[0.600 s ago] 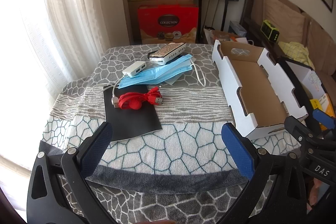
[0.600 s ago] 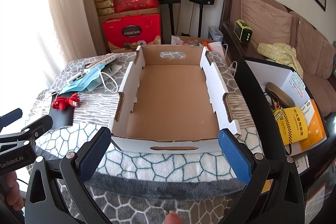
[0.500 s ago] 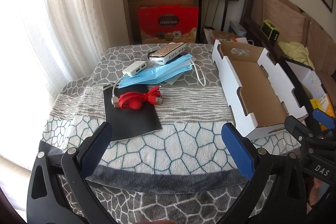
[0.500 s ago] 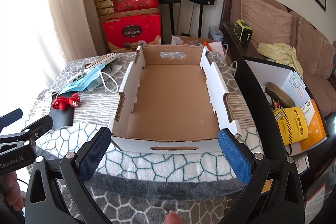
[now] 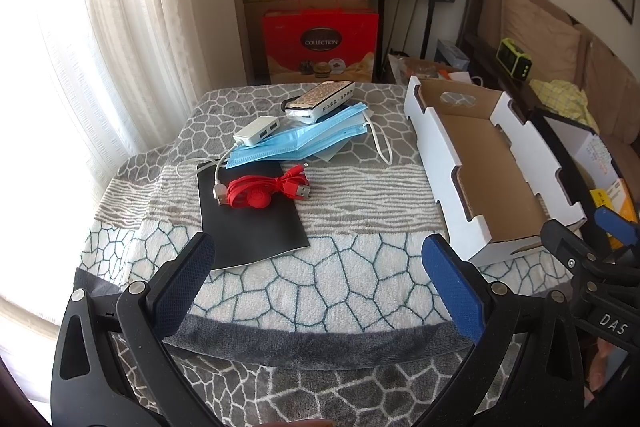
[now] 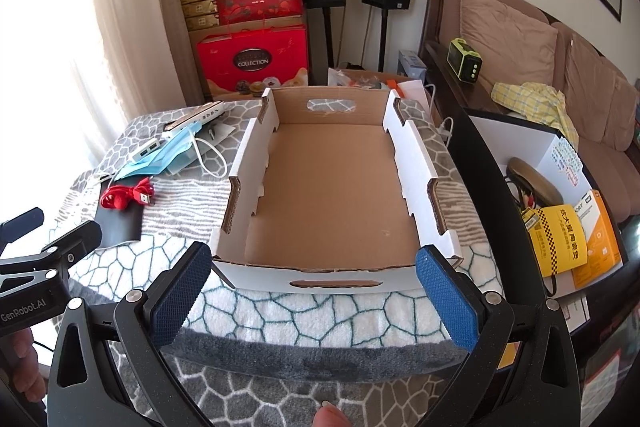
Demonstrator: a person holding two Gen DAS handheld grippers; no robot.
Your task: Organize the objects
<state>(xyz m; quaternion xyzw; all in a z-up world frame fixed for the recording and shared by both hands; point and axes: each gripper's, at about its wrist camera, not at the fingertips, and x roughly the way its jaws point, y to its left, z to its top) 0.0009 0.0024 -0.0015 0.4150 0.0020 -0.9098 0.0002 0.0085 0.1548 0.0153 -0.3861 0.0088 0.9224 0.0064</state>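
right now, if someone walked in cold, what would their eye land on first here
First the big empty cardboard tray, lying open on the right of the patterned blanket. Next the red cable, coiled on a black sheet to the left, with blue face masks just behind. Both grippers hover open at the near edge.

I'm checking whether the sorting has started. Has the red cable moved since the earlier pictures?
No. The red cable lies coiled on the black sheet at the same spot, just below the blue masks.
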